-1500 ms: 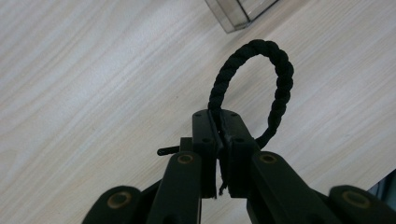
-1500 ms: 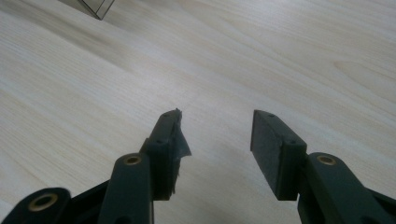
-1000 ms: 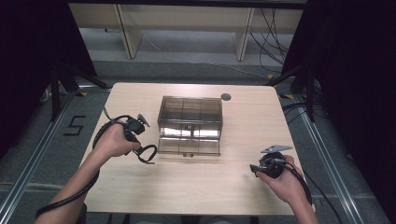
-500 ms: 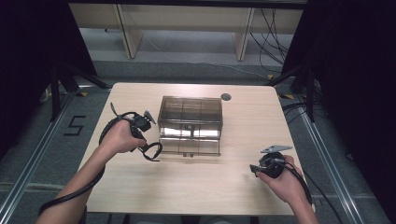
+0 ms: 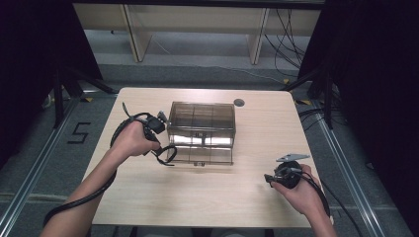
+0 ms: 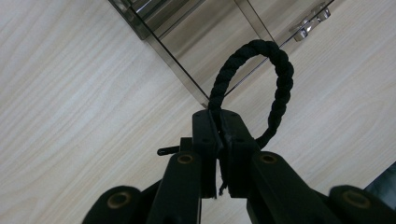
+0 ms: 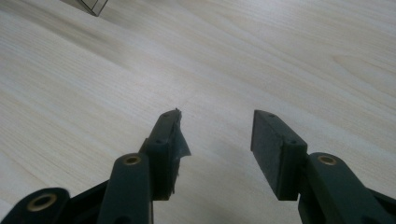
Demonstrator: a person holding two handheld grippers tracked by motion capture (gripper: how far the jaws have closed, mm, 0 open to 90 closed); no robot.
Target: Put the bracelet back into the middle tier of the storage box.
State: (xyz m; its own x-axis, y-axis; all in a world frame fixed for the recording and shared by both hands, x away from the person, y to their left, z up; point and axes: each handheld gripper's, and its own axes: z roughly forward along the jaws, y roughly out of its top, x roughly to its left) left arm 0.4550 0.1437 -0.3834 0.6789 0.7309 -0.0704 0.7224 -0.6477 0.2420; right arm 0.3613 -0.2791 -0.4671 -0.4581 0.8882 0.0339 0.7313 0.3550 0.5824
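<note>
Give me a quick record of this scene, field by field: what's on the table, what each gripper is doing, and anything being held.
surface: light wood table
main object: clear smoky plastic box, near the table's centre
held item: black twisted rope loop, pinched at its base
left gripper: shut on the rope loop, at the box's left front corner
right gripper: open, holding nothing, over bare table at the near right
other: small dark round spot on the table behind the box

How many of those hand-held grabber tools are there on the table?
2. The left gripper is beside the clear box's left side, pinching a black rope loop. The right gripper is open above the table near its front right.
</note>
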